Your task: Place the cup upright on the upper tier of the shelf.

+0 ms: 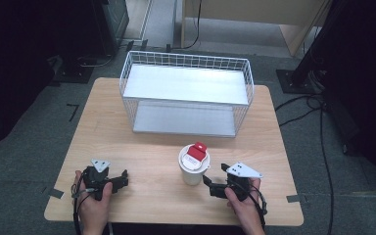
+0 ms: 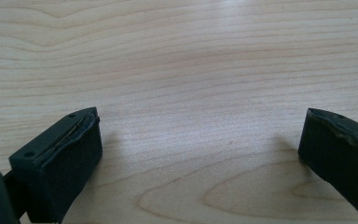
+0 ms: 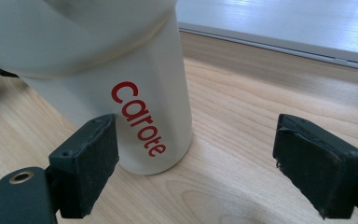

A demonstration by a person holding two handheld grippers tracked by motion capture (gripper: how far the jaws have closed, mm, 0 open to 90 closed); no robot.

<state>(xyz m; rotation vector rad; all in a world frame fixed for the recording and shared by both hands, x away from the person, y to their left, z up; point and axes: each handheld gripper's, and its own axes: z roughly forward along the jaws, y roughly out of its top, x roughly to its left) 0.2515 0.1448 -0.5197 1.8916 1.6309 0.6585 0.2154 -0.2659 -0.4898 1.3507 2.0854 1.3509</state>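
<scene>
Two grippers sit low on the counter [image 1: 147, 196], fingers spread wide and empty. The right gripper [image 3: 196, 163] is just beside the white cup [image 1: 194, 166]; I'd centre the fingers round its body before closing. Beyond the cup stands a wire basket [image 1: 186, 61]

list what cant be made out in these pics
- White cup: its top is cut off by the right hand-held gripper view's upper edge.
- Print on the cup's red lid tab: too small in the high view.
- Wire basket: its lower shelf's back part is hidden by the upper shelf.
</scene>
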